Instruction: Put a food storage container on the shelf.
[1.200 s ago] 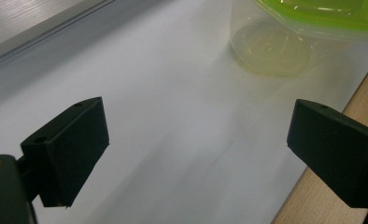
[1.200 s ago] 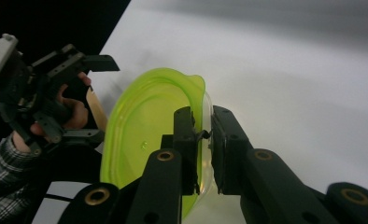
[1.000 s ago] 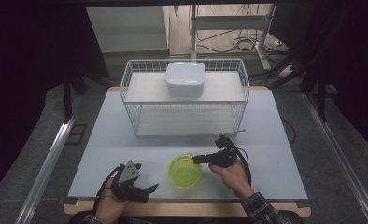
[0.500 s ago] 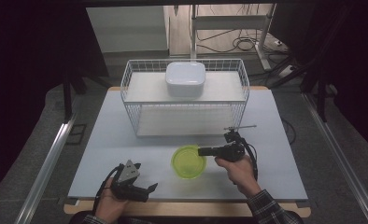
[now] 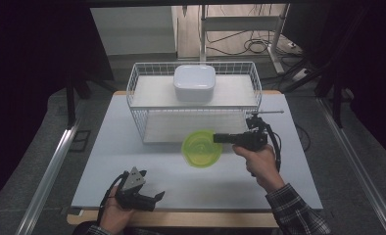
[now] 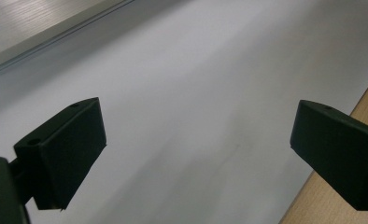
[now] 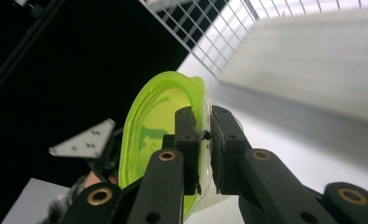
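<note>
Green bowl pinched by its rim, hanging just in front of the wire rack.

The right gripper (image 5: 218, 138) had its jaws nearly shut on the rim of the translucent lime-green plastic bowl (image 5: 201, 148), which hung at centre frame above the pale grey table (image 5: 299, 181). With so thin a hold on one edge, I judged the bowl could swivel or slip free. The white wire basket rack (image 5: 137, 105) stood close behind it, its front rail likely to catch the bowl, and a white square lidded container (image 5: 195, 82) already sat on top. At lower left the left gripper (image 5: 154, 198) rested with jaws wide, holding nothing.
</note>
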